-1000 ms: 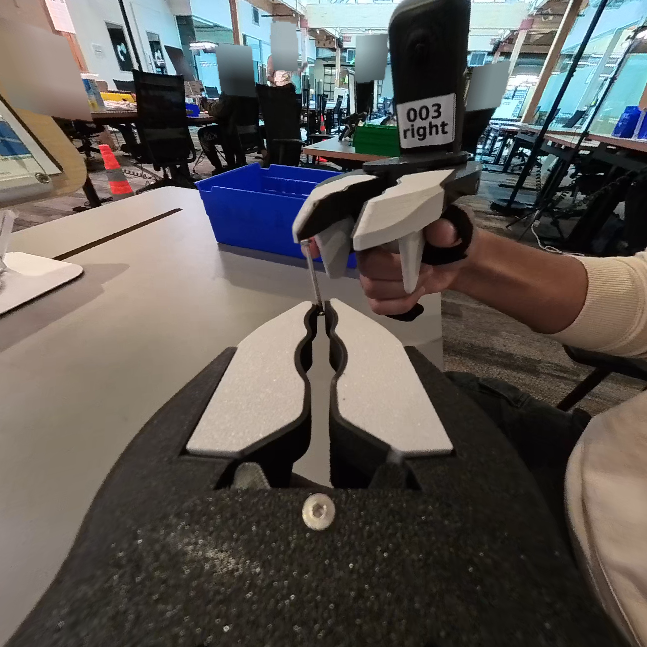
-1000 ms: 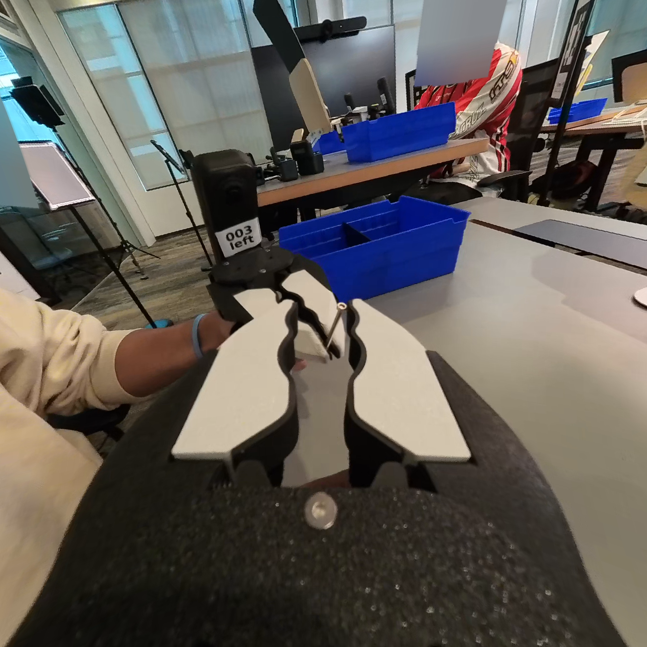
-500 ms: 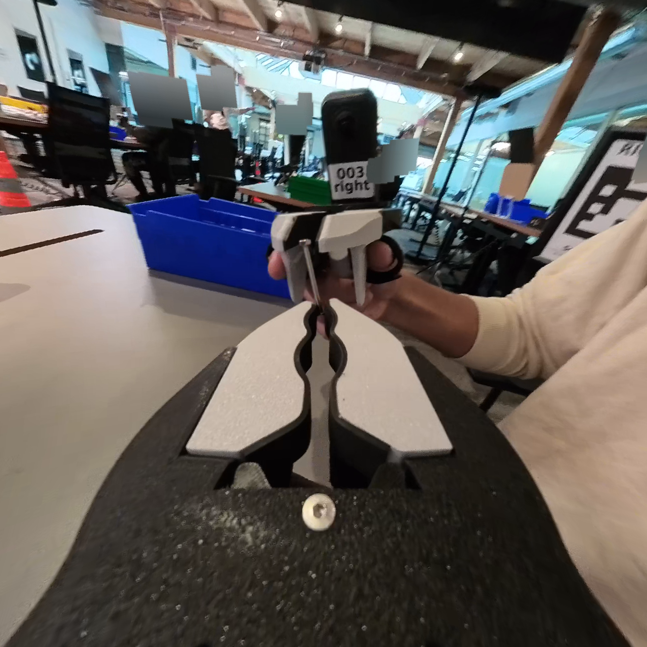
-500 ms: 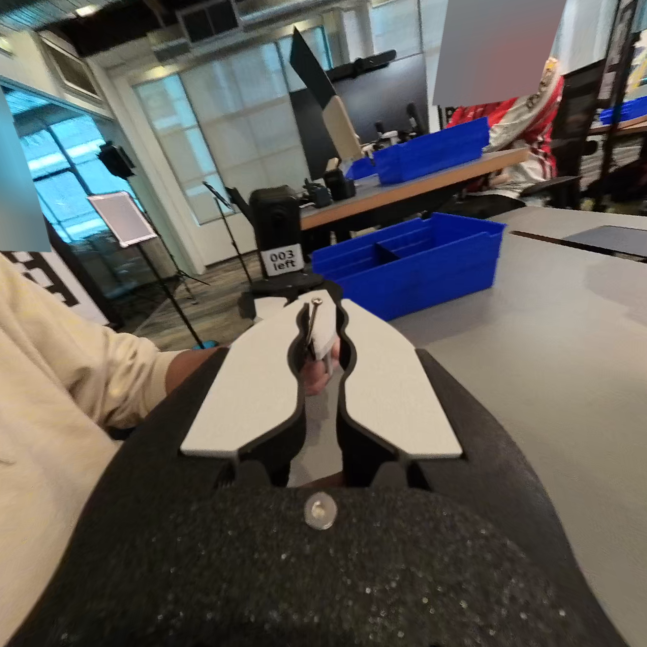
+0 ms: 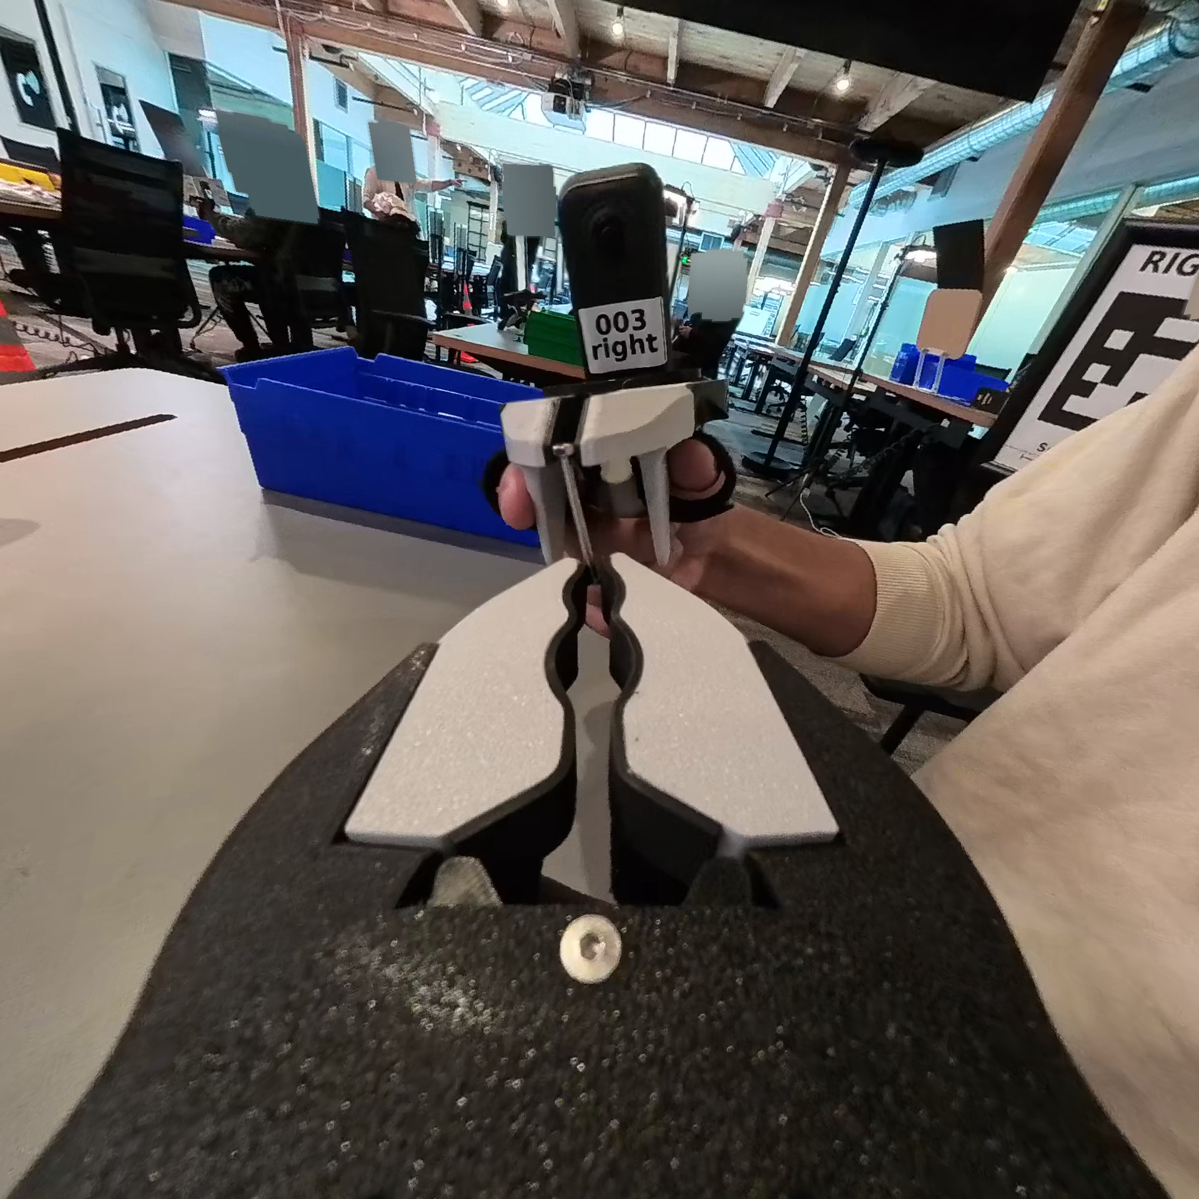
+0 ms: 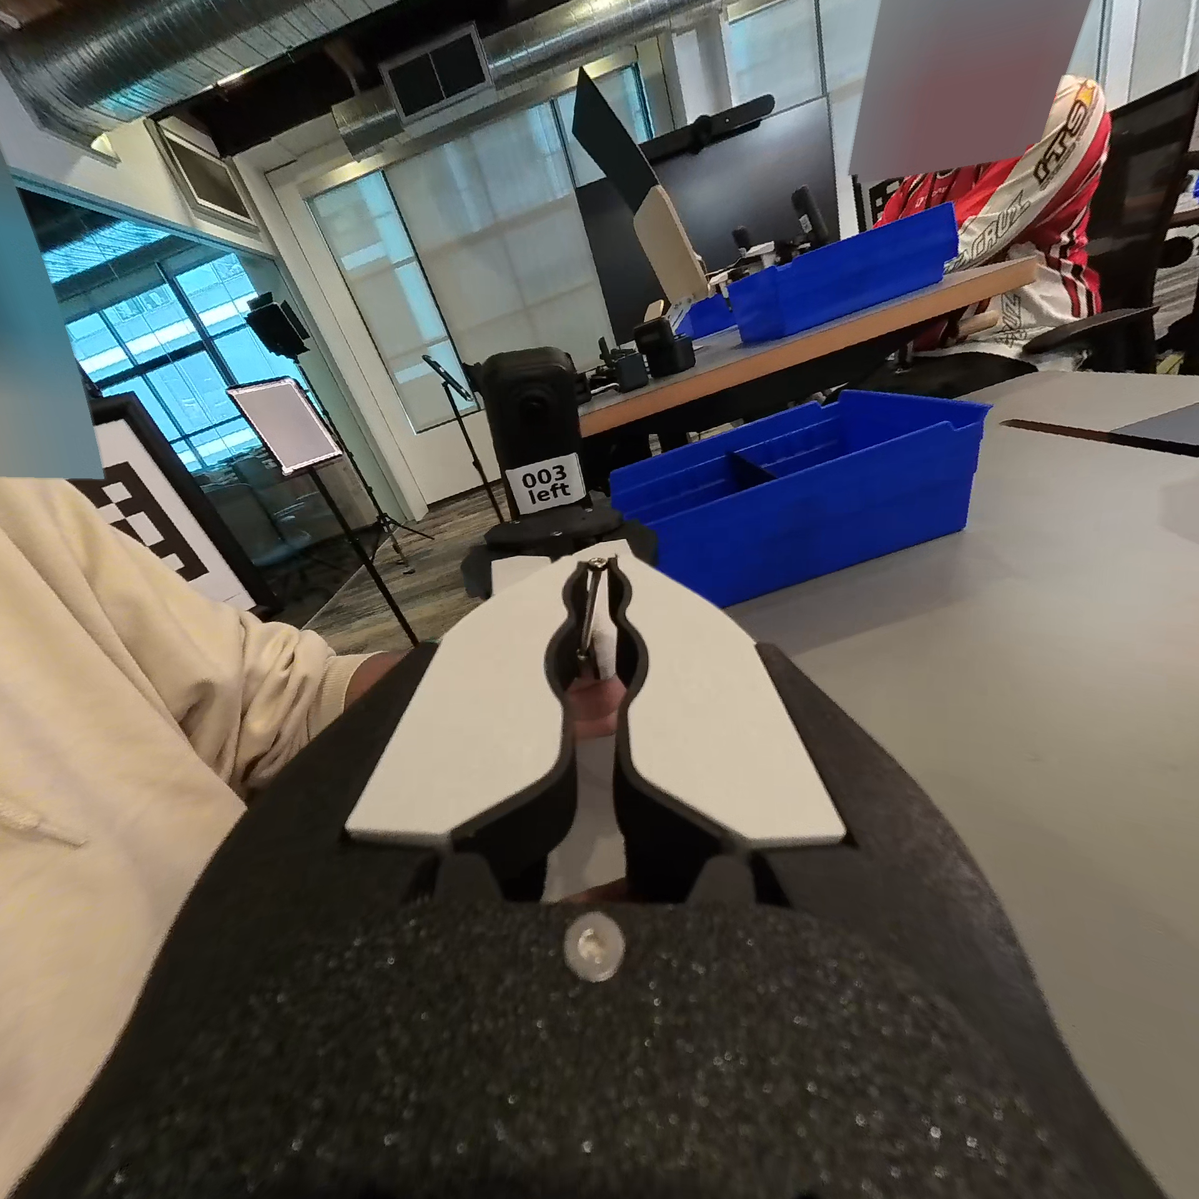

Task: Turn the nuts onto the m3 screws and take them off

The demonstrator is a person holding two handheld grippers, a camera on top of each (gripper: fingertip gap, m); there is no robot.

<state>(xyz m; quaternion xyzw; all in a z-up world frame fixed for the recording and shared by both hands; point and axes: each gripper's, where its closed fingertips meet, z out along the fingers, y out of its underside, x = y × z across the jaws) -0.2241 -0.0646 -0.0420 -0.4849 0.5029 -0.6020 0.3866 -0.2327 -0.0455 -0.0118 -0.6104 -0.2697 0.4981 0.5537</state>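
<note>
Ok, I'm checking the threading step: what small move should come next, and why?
Probably a small twist of the right claw about the axis of the screw. It pinches the head, the left claw pinches the lower tip, and the screw spans the gap. Whether a nut sits there is too small to tell.

Two tools: left tool (image 5: 593,571), right tool (image 6: 600,564); one screw (image 5: 576,506); one blue bin (image 5: 383,422); one grey table (image 5: 162,584)
</note>
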